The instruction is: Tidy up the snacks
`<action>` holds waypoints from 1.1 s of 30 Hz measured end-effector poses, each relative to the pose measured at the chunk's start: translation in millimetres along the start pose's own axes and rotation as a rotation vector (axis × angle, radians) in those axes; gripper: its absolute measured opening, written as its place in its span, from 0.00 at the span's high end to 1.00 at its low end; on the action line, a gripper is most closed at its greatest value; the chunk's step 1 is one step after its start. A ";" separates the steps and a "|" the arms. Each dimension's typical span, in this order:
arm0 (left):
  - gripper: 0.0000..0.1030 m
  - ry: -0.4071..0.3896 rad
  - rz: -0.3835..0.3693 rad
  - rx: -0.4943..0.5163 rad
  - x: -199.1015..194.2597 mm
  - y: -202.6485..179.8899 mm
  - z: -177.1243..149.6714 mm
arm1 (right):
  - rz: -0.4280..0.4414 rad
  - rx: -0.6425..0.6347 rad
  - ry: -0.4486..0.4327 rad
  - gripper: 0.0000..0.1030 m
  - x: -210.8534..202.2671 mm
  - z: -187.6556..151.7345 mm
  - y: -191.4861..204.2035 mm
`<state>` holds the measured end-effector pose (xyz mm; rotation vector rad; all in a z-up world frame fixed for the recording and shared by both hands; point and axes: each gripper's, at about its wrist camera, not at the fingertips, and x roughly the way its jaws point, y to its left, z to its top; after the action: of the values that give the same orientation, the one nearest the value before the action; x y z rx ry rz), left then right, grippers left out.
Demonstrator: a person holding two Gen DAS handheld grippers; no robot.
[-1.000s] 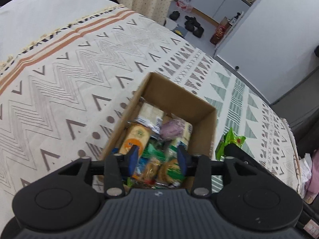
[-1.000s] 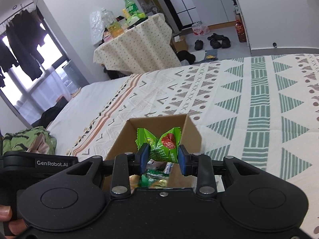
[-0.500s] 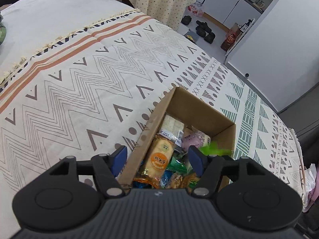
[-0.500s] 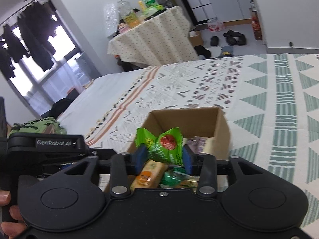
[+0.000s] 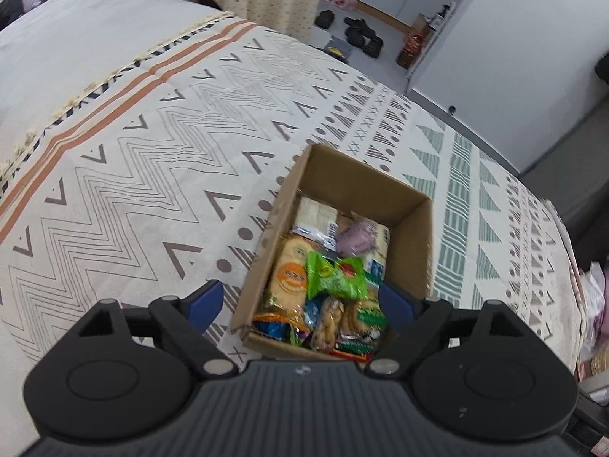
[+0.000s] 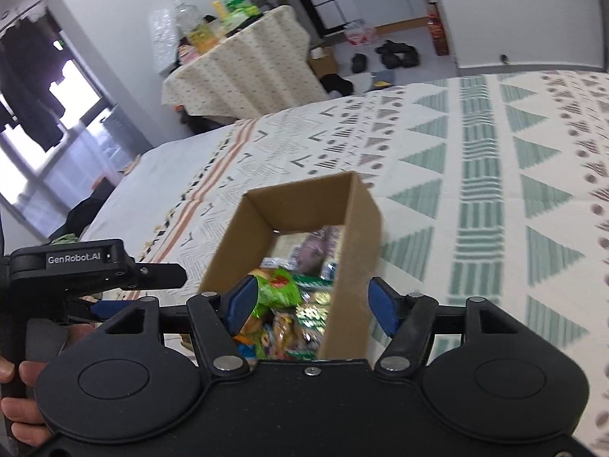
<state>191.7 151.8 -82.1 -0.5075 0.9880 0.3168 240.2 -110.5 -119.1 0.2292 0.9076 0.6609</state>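
The green packet (image 5: pixel 335 278), held a second ago in the right gripper (image 6: pixel 310 306), now lies in the box (image 5: pixel 415 205) on the bed (image 5: pixel 152 133), and both grippers' fingers are opening with nothing gripped, so this snack seems stored.

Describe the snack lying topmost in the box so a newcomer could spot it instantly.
On the patterned bedspread stands an open cardboard box full of snack packets. Near its middle, on top of the pile, lies a crinkled bright green packet with a red spot, beside a pale cracker pack bearing an orange circle.
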 end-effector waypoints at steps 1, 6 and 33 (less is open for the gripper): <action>0.14 -0.002 -0.011 0.020 -2.8 -3.7 -1.3 | -0.011 0.005 -0.002 0.36 -4.6 -1.5 -1.0; 0.10 -0.013 -0.042 0.090 -20.2 -19.6 -11.9 | -0.061 0.024 -0.030 0.26 -32.8 -6.9 -3.5; 0.00 -0.125 -0.129 0.303 -114.0 -50.4 -66.5 | -0.206 0.084 -0.203 0.00 -162.6 -43.5 -10.3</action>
<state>109.2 70.3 -1.3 -0.2702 0.8589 0.0792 139.4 -222.9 -43.9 0.2689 0.7520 0.4016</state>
